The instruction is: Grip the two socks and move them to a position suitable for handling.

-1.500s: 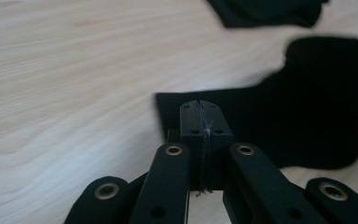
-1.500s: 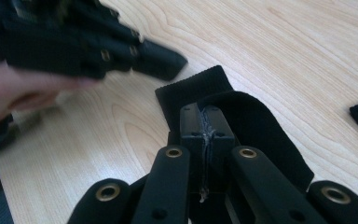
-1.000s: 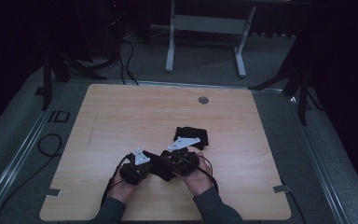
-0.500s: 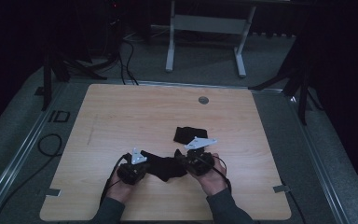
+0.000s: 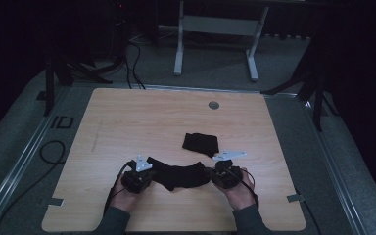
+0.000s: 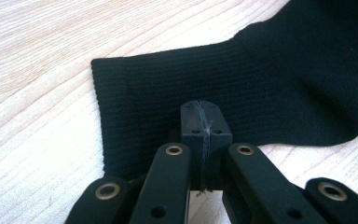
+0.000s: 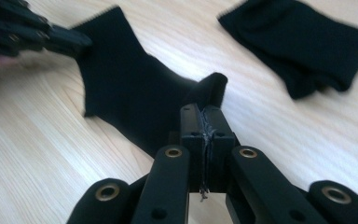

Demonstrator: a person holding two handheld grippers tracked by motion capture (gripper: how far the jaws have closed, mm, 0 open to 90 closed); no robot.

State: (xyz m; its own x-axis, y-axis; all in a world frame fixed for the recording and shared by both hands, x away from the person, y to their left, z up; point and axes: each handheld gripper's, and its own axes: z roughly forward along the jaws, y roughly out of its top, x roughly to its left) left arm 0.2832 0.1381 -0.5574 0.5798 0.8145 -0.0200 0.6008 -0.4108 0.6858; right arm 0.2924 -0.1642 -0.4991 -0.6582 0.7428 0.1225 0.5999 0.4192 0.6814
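While stretched flat, black sock point(image 5: 178, 175) pinched by left tool point(image 6: 200, 122), right tool point(image 7: 206, 126).

Light wooden table point(image 5: 127, 122) with rounded corners and a small round grey grommet point(image 5: 214, 105) near its far edge. Directly on it lie a black sock point(image 5: 181, 175), stretched flat near the front edge, and a folded black sock point(image 5: 200, 143) just beyond, apart from the first.

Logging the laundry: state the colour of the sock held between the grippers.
Black, with fine ribbing; the sock shows best in the left gripper view.
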